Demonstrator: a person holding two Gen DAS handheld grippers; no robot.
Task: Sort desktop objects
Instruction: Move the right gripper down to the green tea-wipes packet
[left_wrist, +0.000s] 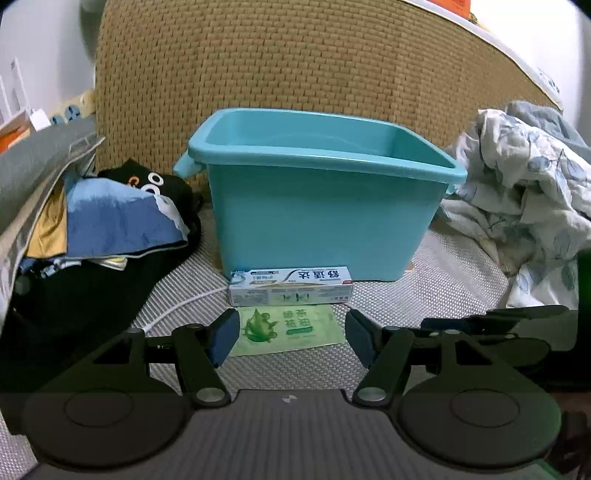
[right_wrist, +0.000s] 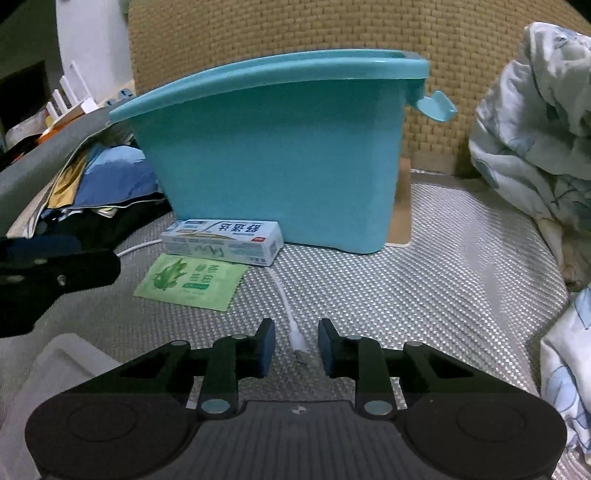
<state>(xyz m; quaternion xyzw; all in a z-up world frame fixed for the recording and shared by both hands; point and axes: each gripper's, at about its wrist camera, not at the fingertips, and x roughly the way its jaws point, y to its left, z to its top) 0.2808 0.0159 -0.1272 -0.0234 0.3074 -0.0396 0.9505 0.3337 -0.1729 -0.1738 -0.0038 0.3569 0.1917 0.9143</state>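
I see a teal bin (left_wrist: 325, 206) against a tan woven mat (left_wrist: 295, 66). The toothpaste box (left_wrist: 290, 286) is white with blue-grey print; the sachet (left_wrist: 291, 328) is pale green with a darker leaf motif. The cable (right_wrist: 286, 299) is white — the bedding (left_wrist: 517, 192) white with grey-blue leaves. My fingers (right_wrist: 267, 345) are black, pads blue — the surface (right_wrist: 424, 277) silvery grey weave.

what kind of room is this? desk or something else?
Probably a bedroom, on a bed rather than a desk: a rumpled floral quilt, a clothes pile and a woven headboard surround the teal bin.

Dim, bluish indoor light; soft focus, fisheye-bent edges, dark corners.
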